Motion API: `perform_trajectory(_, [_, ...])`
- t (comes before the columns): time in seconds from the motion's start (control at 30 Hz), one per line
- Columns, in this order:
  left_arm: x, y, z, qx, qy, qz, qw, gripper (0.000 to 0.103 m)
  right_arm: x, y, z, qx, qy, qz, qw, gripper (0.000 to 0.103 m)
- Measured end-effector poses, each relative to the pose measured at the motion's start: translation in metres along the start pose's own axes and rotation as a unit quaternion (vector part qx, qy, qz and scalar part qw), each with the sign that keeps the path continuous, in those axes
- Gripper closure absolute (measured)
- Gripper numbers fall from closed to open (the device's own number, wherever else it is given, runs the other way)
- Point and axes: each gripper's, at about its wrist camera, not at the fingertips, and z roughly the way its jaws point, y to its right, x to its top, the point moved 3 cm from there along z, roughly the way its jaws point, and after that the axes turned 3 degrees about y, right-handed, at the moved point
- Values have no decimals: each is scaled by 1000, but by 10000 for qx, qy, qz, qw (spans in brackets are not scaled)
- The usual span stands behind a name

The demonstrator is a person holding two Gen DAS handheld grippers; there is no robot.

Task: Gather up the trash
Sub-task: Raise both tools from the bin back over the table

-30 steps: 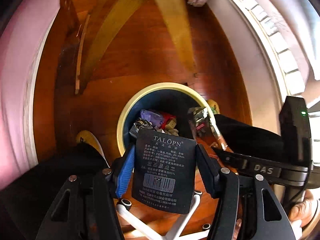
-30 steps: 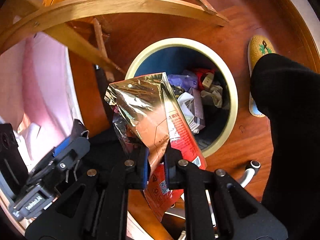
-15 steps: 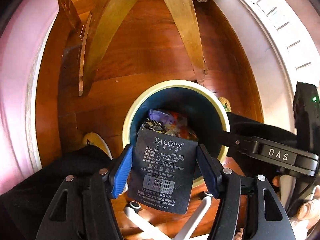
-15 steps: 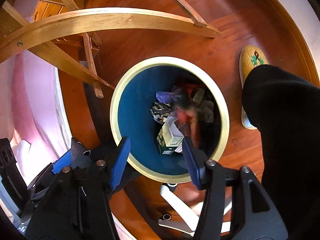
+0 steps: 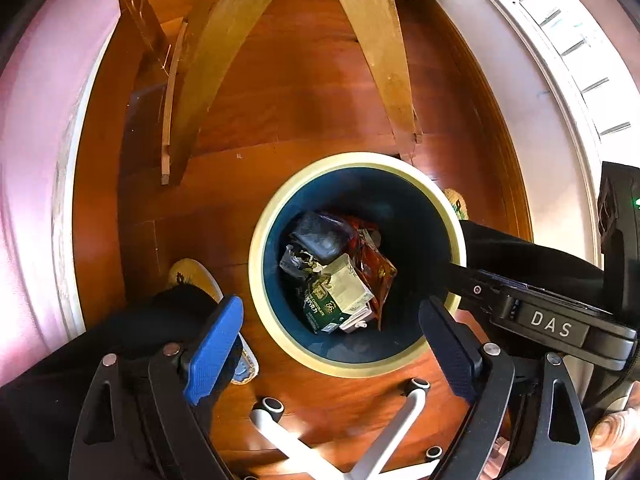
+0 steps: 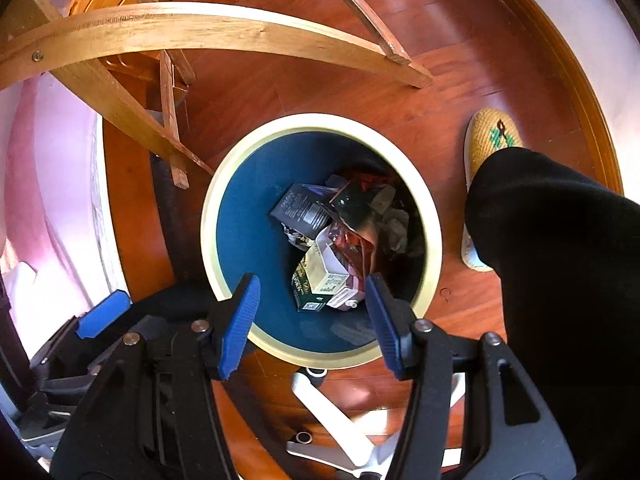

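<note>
A round bin with a cream rim and dark blue inside stands on the wooden floor under both grippers. In it lie a black packet, a red foil wrapper, a green and white carton and other scraps. My left gripper hangs over the bin's near rim, its jaws opening wide with nothing between them. My right gripper is open above the bin, also holding nothing. Its black body shows at the right of the left wrist view.
Curved wooden chair legs stand just beyond the bin. A white wheeled chair base lies below it. A person's black trouser leg and yellow slipper stand right of the bin; pink fabric lies left.
My right gripper opened and the red foil wrapper dropped into the bin. Then my left gripper opened and the black packet fell in too.
</note>
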Motion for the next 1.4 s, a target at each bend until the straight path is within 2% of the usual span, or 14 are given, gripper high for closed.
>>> perform_trajectory(0.53, [-4, -10, -24, 166, 260, -157, 9994, 12, -6, -9, -18, -222, 260, -318, 9989, 51])
perform_trajectory(0.67, [-8, -12, -36, 91, 165, -210, 9996, 12, -11, -17, -36, -311, 292, -510, 9978, 51])
perform_trajectory(0.8, [-19, -2, -60, 3, 57, 51, 10000, 12, -23, -31, -66, -413, 193, -948, 9944, 51])
perform_trajectory(0.97, [-43, 18, -112, -4, 200, 803, 9966, 12, -38, -44, -118, -416, 364, -1528, 9867, 48])
perform_trajectory(1.1, [-52, 22, -167, 225, 717, 1230, 9896, 12, -44, -52, -166, -394, 664, -1839, 9799, 47])
perform_trajectory(1.27, [-42, 21, -244, 263, 1327, 1337, 9818, 12, -49, -75, -232, -363, 1087, -2346, 9653, 47])
perform_trajectory(1.4, [-23, 24, -306, 287, 1814, 1451, 9722, 12, -47, -99, -284, -299, 1395, -2669, 9531, 47])
